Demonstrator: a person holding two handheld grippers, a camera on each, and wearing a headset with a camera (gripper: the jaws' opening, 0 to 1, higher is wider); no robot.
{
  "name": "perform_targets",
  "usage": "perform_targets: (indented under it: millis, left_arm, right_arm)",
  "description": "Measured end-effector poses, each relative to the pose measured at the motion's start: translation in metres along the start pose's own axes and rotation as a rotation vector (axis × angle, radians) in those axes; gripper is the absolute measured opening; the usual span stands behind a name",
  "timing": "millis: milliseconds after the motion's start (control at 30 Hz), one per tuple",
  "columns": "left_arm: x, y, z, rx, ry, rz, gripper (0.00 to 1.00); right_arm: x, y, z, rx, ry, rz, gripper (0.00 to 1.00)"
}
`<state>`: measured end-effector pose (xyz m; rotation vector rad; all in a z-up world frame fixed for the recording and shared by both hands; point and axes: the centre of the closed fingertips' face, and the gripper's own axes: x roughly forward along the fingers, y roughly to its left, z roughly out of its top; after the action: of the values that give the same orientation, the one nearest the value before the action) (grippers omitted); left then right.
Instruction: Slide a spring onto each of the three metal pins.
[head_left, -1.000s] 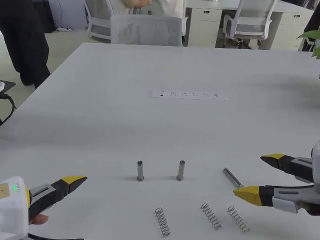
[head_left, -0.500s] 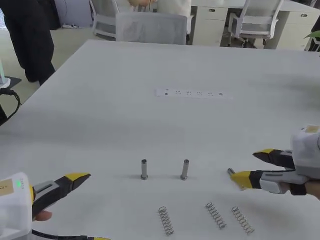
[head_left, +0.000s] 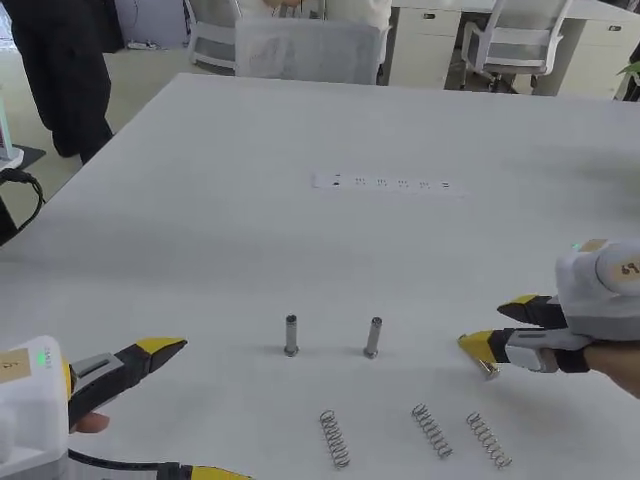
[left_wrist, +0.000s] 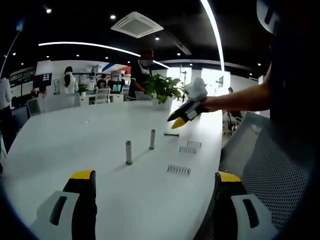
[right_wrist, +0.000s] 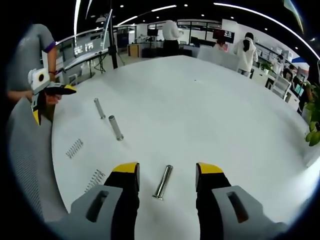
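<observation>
The 3rd pin (right_wrist: 163, 181) is found flat on the desk (right_wrist: 210, 100) between the right claw's (right_wrist: 167, 169) released jaws, long axis along them; the left claw (left_wrist: 155, 175), also released, is held well apart.

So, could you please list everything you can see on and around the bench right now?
Pins: three, silver; two upright mid-table, the second to its right; one lying between the right gripper's jaws.
Springs: three, silver, lying nearer the person than the pins; the others to the right.
Table: one, white.
Socket strip: one, white, beyond the pins.
Chairs: two, grey and white, far edge.
Left gripper: one, yellow-tipped, open, near left.
Right gripper: one, yellow-tipped, open, right.
</observation>
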<state>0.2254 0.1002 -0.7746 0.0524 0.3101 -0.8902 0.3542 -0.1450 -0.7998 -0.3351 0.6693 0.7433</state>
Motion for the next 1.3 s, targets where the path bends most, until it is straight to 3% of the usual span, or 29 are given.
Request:
perform_targets:
  millis: [533,1300]
  left_arm:
    - [-0.001,0.000,0.002,-0.003,-0.009,-0.005,0.95]
    - [0.002,0.003,0.002,-0.009,-0.012,-0.013,0.93]
  right_arm:
    - [0.015,-0.005,-0.011,0.011,0.103,-0.011,0.29]
    - [0.030,-0.004,-0.021,0.025,0.183,-0.019,0.19]
